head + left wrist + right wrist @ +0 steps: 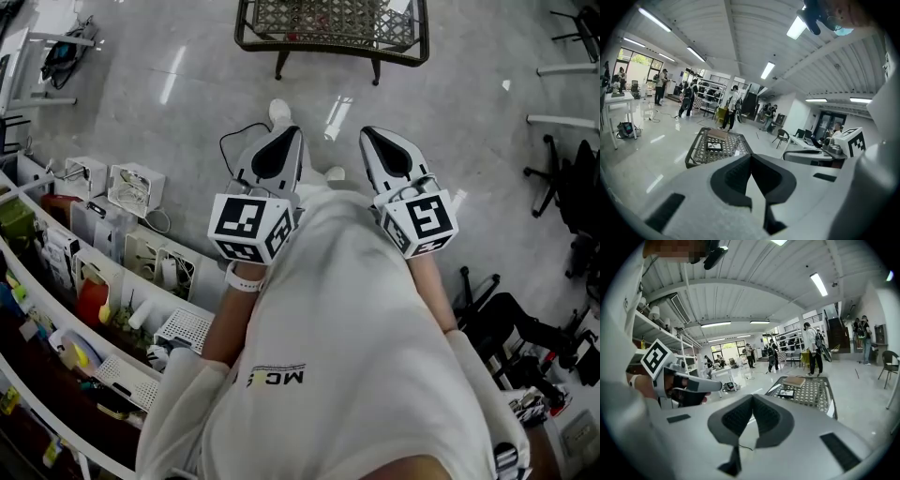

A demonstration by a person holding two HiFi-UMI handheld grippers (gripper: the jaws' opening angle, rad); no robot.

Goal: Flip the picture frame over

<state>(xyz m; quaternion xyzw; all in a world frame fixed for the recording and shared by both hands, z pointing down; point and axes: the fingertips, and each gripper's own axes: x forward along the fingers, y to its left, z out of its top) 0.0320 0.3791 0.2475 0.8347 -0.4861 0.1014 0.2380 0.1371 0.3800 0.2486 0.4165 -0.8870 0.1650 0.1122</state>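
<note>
A glossy grey floor fills most of the hall, with strip lights reflected in it. Crowded shelving runs along the left side, and dark office chairs stand at the right. Several people stand at the far end.

The counter, a low dark one with a wire-mesh top, stands on the floor far ahead of the person, well apart from both tools. Only its near edge shows at the top of the head view.

The person in a white shirt holds both tools near the body, side by side and pointing towards the counter. The left tool has its jaws drawn together, tips touching, with nothing between them. The right tool is the same: jaws pressed together and empty. Each carries its marker cube just above the hand, and each shows at the edge of the other's view.

A flat brown slab, perhaps a board or a box, lies on the far part of the mesh top. The picture frame, small and dark-edged, lies flat on the mesh just on the near side of that slab, apart from it, and neither tool touches it. A small white strip lies at the near right edge of the mesh top; I cannot tell what it is.
</note>
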